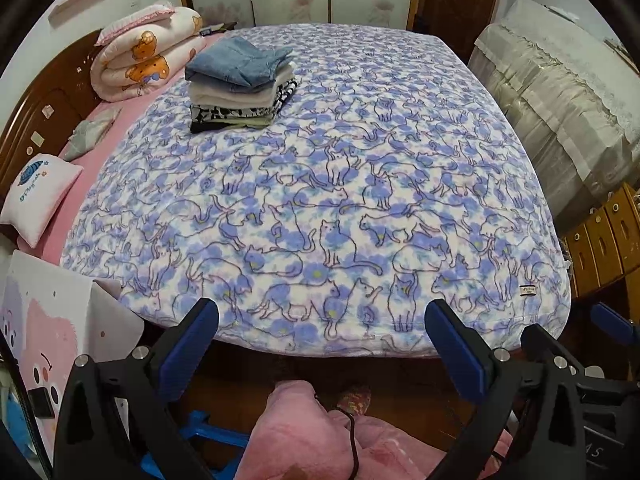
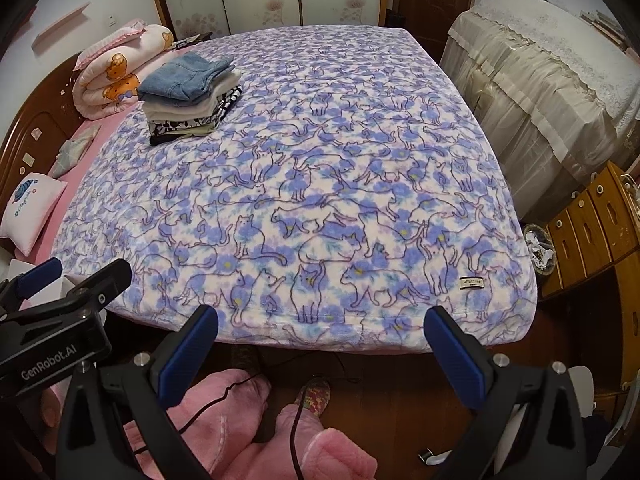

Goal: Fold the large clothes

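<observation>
holding both tools just off the near edge of the bed, you keep your left gripper (image 1: pixel 322 322) spread wide, grasping nothing. up on the far left of the cat-print blanket (image 1: pixel 360 184) sits the stack of folded clothes (image 1: pixel 240 84), jeans on top, beside a rolled quilt (image 1: pixel 148 52). your right gripper (image 2: pixel 322 330) is likewise released, empty.
</observation>
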The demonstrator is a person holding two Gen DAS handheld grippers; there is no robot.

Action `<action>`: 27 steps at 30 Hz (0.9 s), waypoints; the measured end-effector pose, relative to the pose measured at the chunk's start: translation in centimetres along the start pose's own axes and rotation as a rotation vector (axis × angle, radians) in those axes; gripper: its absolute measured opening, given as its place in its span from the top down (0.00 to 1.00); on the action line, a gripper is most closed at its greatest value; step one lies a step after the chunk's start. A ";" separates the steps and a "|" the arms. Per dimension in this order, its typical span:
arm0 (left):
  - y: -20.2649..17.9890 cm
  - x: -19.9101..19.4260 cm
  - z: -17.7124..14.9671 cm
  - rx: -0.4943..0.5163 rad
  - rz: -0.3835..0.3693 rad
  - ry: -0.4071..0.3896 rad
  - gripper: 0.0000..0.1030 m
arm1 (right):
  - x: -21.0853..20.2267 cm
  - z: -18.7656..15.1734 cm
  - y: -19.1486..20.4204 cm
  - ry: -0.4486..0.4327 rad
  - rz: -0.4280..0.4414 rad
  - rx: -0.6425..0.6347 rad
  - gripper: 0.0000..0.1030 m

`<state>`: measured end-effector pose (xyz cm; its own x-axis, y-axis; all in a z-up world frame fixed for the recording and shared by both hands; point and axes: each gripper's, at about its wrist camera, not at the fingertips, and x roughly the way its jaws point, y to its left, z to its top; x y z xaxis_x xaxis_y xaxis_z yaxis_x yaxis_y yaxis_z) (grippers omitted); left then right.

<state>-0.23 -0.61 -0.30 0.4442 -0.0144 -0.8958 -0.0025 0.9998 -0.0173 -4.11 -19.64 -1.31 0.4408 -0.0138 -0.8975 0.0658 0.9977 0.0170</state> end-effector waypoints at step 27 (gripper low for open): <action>-0.1 2.4 0.9 0.018 -0.006 0.042 0.01 | 2.5 1.2 -1.2 0.054 -0.014 -0.029 0.00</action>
<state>1.66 -0.76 -2.05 0.4062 -0.0208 -0.9135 0.0165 0.9997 -0.0154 -2.03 -20.96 -3.10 0.3914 -0.0251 -0.9199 0.0451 0.9990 -0.0081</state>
